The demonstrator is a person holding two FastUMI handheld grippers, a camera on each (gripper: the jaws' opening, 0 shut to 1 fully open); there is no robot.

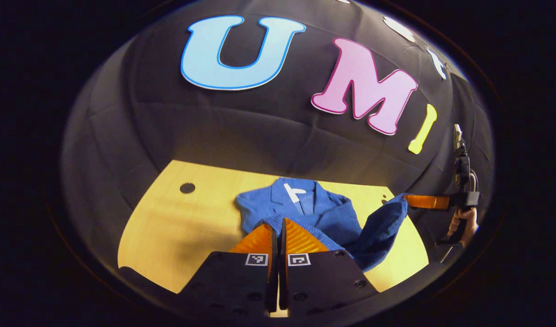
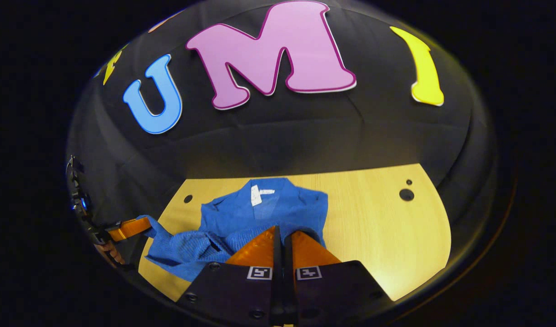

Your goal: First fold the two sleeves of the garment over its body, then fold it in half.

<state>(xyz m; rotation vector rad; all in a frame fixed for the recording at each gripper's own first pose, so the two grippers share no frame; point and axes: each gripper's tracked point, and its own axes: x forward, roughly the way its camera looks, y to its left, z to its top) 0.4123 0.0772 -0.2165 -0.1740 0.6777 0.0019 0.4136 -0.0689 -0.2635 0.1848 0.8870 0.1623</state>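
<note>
A blue knit garment lies on the yellow table, its collar and white label at the far end. In the left gripper view my left gripper is shut on the near hem. To the right, my right gripper pinches another part of the hem and holds it up off the table, so the cloth hangs between the two. In the right gripper view my right gripper is shut on the garment's near edge. The left gripper holds the lifted corner at the far left.
The table has a round hole near its far right and another hole at its far left. A hand holds the right gripper's handle. The black booth wall rises right behind the table.
</note>
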